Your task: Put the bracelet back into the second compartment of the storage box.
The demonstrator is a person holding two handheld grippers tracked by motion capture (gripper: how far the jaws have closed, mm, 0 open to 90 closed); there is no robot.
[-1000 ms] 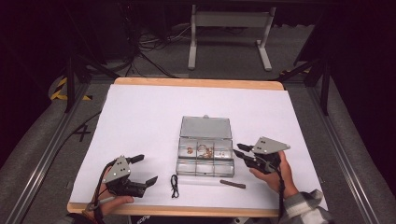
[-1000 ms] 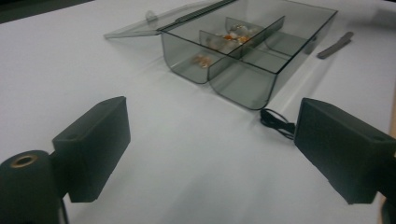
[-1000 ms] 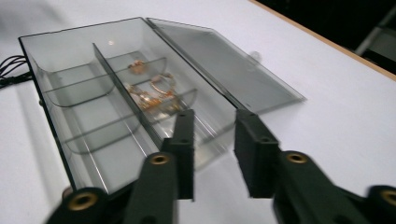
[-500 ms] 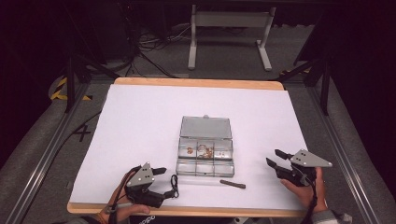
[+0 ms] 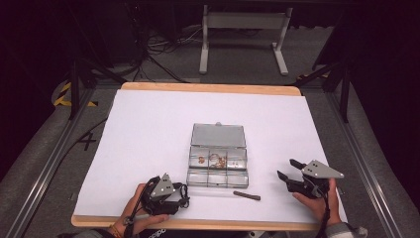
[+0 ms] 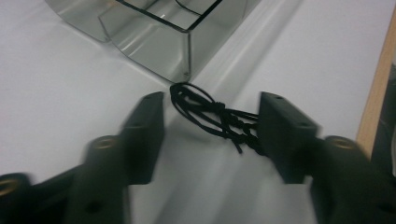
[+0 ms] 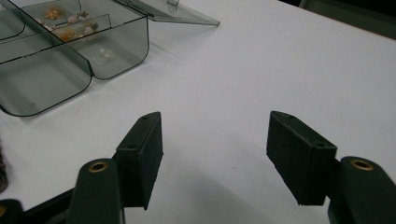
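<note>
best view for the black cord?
Left gripper view: the black cord lies bunched between the left gripper's open jaws, beside the clear box. High view shows a dark speck.

The white surface lies bare across its far half and along both sides, open for a tool to pass. A clear box, lid laid open behind it, stands in the near middle. A dark stick lies just before the box. A black cord lies beside the box's near left corner, between the left tool's jaws. Bare surface lies before the right tool.
</note>
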